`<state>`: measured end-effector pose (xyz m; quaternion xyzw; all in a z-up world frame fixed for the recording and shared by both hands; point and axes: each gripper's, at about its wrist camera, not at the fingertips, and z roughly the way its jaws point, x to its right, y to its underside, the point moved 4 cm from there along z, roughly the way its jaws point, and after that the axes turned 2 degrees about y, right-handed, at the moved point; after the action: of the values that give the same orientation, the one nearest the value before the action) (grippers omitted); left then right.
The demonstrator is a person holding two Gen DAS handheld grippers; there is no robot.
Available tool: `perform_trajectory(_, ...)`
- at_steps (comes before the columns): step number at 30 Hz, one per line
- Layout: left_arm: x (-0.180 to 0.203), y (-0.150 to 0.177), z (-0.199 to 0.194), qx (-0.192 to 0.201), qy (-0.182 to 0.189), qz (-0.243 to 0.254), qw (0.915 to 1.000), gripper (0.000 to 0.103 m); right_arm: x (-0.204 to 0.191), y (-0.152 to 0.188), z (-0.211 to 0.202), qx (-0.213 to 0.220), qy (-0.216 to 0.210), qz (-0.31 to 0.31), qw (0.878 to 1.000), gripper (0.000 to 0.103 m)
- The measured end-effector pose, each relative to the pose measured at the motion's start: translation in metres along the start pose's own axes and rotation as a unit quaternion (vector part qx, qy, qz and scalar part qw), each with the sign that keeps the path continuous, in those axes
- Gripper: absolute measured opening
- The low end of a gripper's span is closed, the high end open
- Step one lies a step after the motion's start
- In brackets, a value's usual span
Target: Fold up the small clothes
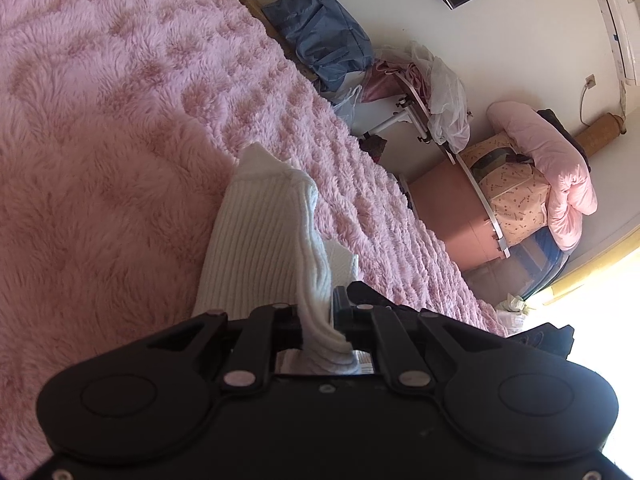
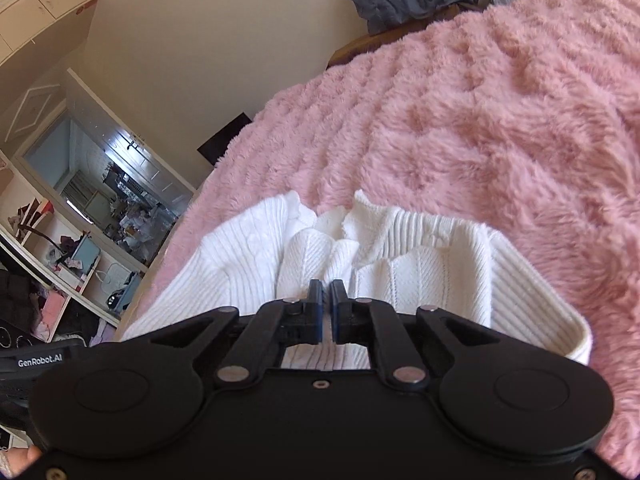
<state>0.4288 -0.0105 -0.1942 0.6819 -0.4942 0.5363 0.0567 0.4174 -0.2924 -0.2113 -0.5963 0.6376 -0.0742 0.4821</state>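
White ribbed knit garment (image 2: 420,256) lies crumpled on the fluffy pink blanket (image 2: 480,120), spreading from about 9 to 3 o'clock just ahead of the right gripper (image 2: 329,292), whose jaws stand closed together over the knit with no cloth seen pinched between them. In the left wrist view, the left gripper (image 1: 320,312) is clamped on a bunched fold of the same garment (image 1: 256,240), which runs from the jaws toward 11 o'clock across the blanket (image 1: 100,120).
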Motion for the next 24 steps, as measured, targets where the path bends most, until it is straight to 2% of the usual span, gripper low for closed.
perform_trajectory(3, 0.01, 0.002, 0.01, -0.006, 0.004, 0.007, 0.9999, 0.006, 0.007, -0.005, -0.008, 0.006, 0.031, -0.017, 0.999, 0.005)
perform_trajectory(8, 0.026, 0.006, 0.034, -0.02, 0.007, 0.02, 0.9996, 0.007, 0.03, 0.002, 0.007, 0.001, 0.072, -0.024, 0.997, 0.005)
perform_trajectory(11, 0.032, 0.007, 0.044, -0.025, 0.005, 0.026, 0.9993, 0.007, 0.041, 0.009, 0.005, -0.005, 0.055, 0.016, 0.998, 0.01)
perform_trajectory(14, 0.036, 0.009, 0.049, -0.029, 0.003, 0.03, 0.9991, 0.007, 0.04, 0.016, -0.023, 0.014, 0.021, 0.036, 0.999, 0.012)
perform_trajectory(15, 0.036, 0.009, 0.05, -0.03, 0.002, 0.031, 0.9991, 0.007, 0.039, 0.02, -0.032, 0.012, 0.006, 0.041, 0.999, 0.015)
perform_trajectory(18, 0.037, 0.009, 0.051, -0.028, 0.0, 0.033, 0.999, 0.008, 0.036, 0.038, -0.046, -0.012, -0.016, 0.045, 0.999, 0.025)
perform_trajectory(21, 0.035, 0.01, 0.049, -0.026, -0.003, 0.03, 0.9992, 0.008, 0.041, 0.051, -0.04, -0.039, -0.015, 0.053, 0.998, 0.027)
perform_trajectory(24, 0.034, 0.01, 0.048, -0.028, -0.006, 0.028, 0.9992, 0.008, 0.044, 0.057, -0.032, -0.051, -0.037, 0.08, 0.995, 0.027)
